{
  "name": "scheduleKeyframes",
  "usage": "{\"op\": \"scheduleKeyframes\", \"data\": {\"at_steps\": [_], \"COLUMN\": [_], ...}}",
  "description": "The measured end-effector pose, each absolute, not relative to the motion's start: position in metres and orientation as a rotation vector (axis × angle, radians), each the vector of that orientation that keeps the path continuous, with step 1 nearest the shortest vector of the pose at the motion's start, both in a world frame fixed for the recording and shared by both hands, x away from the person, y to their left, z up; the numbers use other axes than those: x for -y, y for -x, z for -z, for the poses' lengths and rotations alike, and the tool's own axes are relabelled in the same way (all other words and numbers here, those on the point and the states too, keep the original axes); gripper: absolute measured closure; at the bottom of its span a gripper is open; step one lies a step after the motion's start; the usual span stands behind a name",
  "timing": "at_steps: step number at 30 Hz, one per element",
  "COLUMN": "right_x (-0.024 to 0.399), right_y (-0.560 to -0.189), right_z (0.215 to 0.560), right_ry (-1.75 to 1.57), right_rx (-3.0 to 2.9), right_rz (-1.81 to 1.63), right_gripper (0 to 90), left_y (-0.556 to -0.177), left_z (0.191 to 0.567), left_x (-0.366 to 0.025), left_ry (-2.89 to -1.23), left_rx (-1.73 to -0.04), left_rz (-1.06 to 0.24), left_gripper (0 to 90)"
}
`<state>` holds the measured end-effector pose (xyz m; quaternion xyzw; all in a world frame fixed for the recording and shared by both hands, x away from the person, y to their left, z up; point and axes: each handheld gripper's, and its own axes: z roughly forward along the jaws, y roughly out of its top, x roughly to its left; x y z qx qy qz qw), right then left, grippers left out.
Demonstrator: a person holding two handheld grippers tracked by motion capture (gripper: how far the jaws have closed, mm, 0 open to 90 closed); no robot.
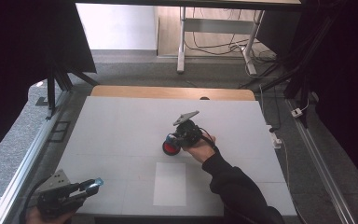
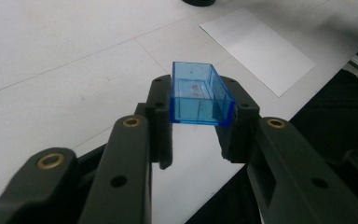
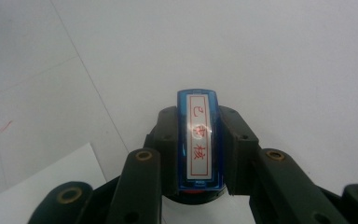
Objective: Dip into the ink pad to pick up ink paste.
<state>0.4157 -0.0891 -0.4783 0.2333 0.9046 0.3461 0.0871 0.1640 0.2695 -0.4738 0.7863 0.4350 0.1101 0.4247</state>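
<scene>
The left tool [image 2: 198, 140] is clamped on a clear blue plastic cap [image 2: 199, 95], an open rectangular shell gripped by its two long sides between the black jaws, its hollow facing up and forward. In the high view this left tool [image 1: 92, 186] sits at the near left corner of the desk [image 1: 121, 126], held by a hand at the bottom edge, with the blue cap [image 1: 95, 183] showing at its tip just above the desk surface. The right tool [image 3: 198, 154] is closed on a blue stamp [image 3: 199, 140], its jaws pressing on the two long sides; the top of the stamp carries a white label with a red frame and red characters. In the high view the right tool [image 1: 175, 140] is near the middle of the desk, pointing down and to the left, and the stamp is at a round red ink pad in a black case [image 1: 170, 148] that lies on the desk; whether the stamp touches the pad I cannot tell. A white sheet of paper [image 1: 169, 183] lies flat on the desk just nearer than the ink pad, between the two tools.
</scene>
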Motion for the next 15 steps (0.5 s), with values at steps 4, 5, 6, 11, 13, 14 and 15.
{"op": "scheduleKeyframes", "data": {"at_steps": [4,5,6,11,13,14,15], "right_x": [0.0882,0.0883,0.0886,0.0881,0.0857,0.0841,0.0827], "right_y": [-0.4174,-0.418,-0.4185,-0.42,-0.4182,-0.4166,-0.4156], "right_z": [0.4811,0.4814,0.4813,0.4819,0.4817,0.4815,0.4814], "right_ry": [-0.704,-0.706,-0.712,-0.747,-0.726,-0.712,-0.694], "right_rx": [-2.694,-2.696,-2.697,-2.698,-2.69,-2.686,-2.681], "right_rz": [-1.021,-1.02,-1.019,-1.021,-1.001,-0.987,-0.975], "right_gripper": [71.6,71.7,71.7,71.8,71.8,71.9,71.9], "left_y": [-0.1639,-0.1639,-0.1639,-0.164,-0.1641,-0.1641,-0.1642], "left_z": [0.4738,0.4739,0.4739,0.474,0.4741,0.4741,0.4741], "left_x": [-0.2697,-0.2697,-0.2696,-0.2696,-0.2696,-0.2696,-0.2695], "left_ry": [-1.965,-1.966,-1.966,-1.966,-1.966,-1.966,-1.967], "left_rx": [-1.088,-1.088,-1.087,-1.089,-1.089,-1.089,-1.089], "left_rz": [-0.274,-0.273,-0.273,-0.272,-0.272,-0.272,-0.272], "left_gripper": [68.4,68.4,68.4,68.4,68.4,68.4,68.4]}}
